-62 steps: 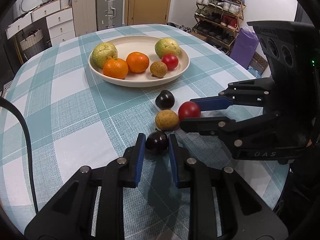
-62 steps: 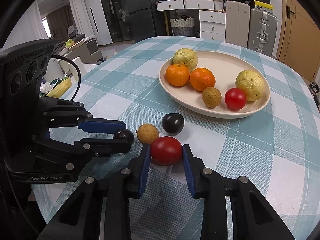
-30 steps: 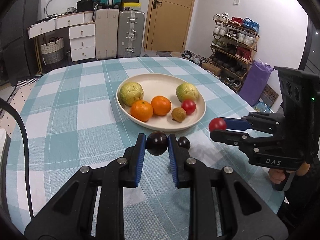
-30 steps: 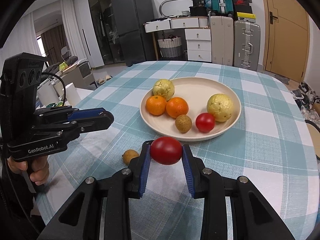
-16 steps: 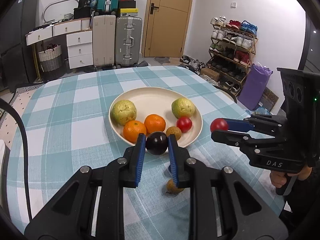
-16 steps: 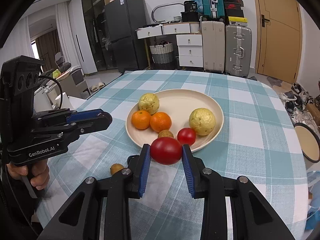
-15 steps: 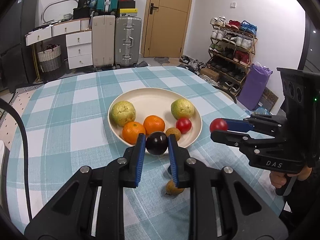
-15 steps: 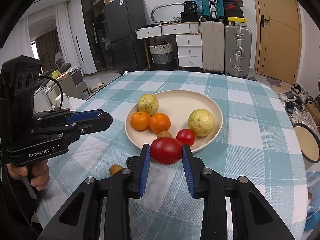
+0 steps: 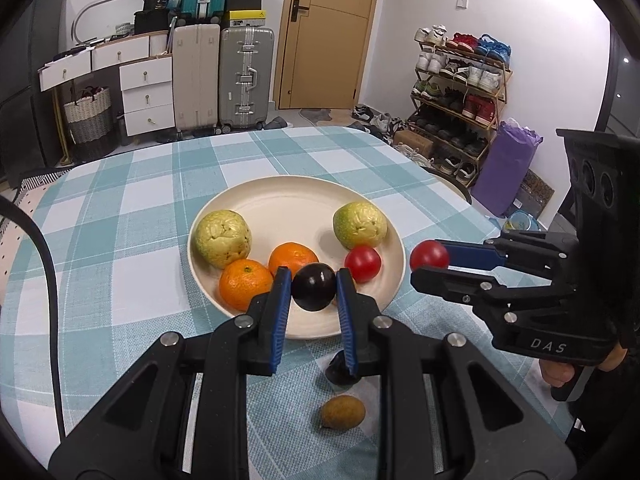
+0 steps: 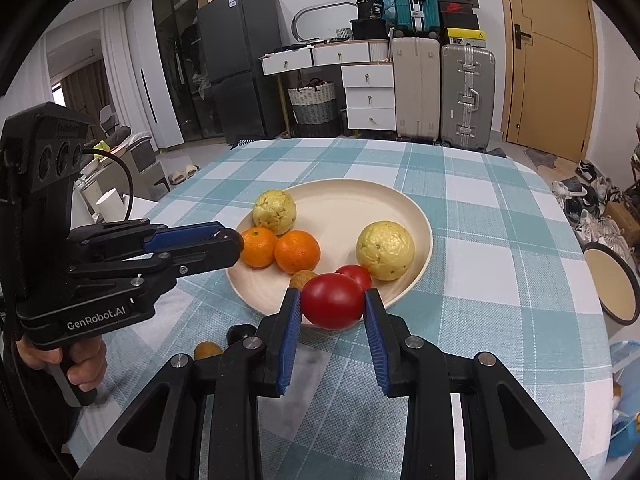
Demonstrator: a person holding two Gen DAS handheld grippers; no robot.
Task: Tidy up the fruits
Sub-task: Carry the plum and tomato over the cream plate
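1. Both grippers have carried their fruit from the bare cloth up to the plate [image 9: 400,256]; the near rim now sits just under each load, where half a second ago it lay a little farther off.
2. Left gripper [image 9: 313,286]: clenched on a plum [image 9: 313,287], dark, glossy, round, held between blue ribbed pads over the plate's near edge.
3. Right gripper [image 10: 332,300]: grasping a tomato [image 10: 333,301], smooth, red, slightly oblong, at the plate's near rim.
4. Plate: cream, shallow, round, matte. In it: two knobbly yellow-green guavas [image 9: 222,238], two pebbled oranges [image 9: 245,289], a second tomato [image 9: 362,263], and a small brown fruit [image 10: 303,279], seen from the right wrist only.
5. Left on the cloth, near side of the plate: a rough brown longan [image 9: 342,412] and a dark fruit [image 9: 337,372], half hidden by a left finger.
6. Tablecloth [image 9: 120,240]: woven, teal-and-white check.
7. Writing: "DAS" on the right gripper's body, "GenRobot.AI" on the left's. A bare hand [image 10: 82,364] grips the left handle.
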